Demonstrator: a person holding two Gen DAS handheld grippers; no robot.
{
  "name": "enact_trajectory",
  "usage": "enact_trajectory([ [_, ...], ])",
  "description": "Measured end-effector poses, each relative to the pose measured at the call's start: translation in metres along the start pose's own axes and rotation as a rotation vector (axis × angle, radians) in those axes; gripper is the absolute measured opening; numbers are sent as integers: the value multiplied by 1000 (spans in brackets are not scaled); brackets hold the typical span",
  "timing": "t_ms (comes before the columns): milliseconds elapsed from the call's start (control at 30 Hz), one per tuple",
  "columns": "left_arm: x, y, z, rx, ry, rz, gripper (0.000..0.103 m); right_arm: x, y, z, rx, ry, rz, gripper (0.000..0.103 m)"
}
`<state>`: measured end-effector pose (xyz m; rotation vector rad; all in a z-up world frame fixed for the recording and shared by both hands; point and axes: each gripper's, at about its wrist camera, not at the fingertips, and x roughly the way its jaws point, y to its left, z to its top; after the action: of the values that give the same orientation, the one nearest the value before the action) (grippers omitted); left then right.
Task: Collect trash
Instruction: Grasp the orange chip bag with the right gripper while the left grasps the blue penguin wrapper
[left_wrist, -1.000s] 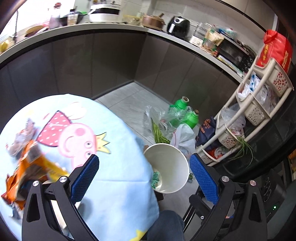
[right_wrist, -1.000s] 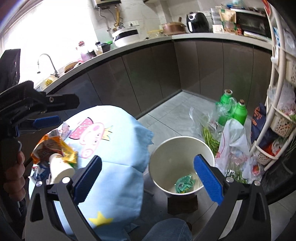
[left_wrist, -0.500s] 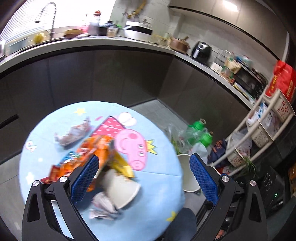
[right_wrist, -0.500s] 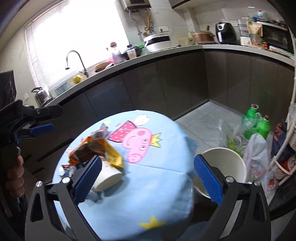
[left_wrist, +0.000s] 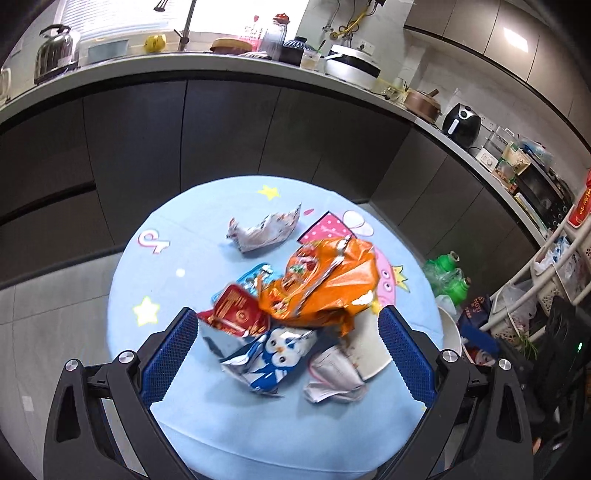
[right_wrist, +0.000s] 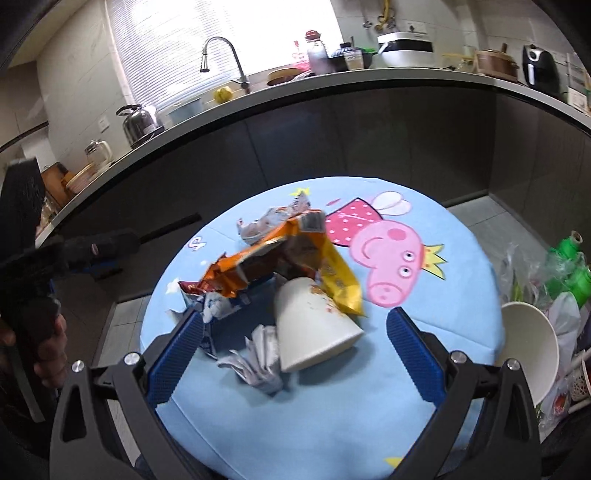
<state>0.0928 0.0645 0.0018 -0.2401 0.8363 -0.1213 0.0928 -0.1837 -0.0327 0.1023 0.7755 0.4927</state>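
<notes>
Both grippers hang above the round blue counter (left_wrist: 177, 258) with nothing between them. The left gripper (left_wrist: 288, 354) has its fingers spread wide over the trash heap at frame centre: an orange snack bag (left_wrist: 325, 284), a red wrapper (left_wrist: 236, 317), a blue penguin wrapper (left_wrist: 273, 354) and crumpled paper (left_wrist: 332, 376). A silver wrapper (left_wrist: 262, 232) lies apart, higher in the frame. The right gripper (right_wrist: 293, 349) is equally wide open, framing a tipped white paper cup (right_wrist: 310, 325) touching the orange bag. The white bin (right_wrist: 532, 350) stands at the lower right, beside the counter.
</notes>
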Motion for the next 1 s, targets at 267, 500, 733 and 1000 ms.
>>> enact_trajectory([
  [267,6,39,-2,-63,-15,-33,93,46,22,24,86,89,141,81],
  [500,11,63,-4,-93,-1,-48,93,96,19,36,198,159,136,61],
  [733,23,50,-12,0,47,-114,78,76,25,44,139,88,165,19],
  [1000,61,11,-29,130,157,-124,73,24,22,50,16,-29,88,18],
])
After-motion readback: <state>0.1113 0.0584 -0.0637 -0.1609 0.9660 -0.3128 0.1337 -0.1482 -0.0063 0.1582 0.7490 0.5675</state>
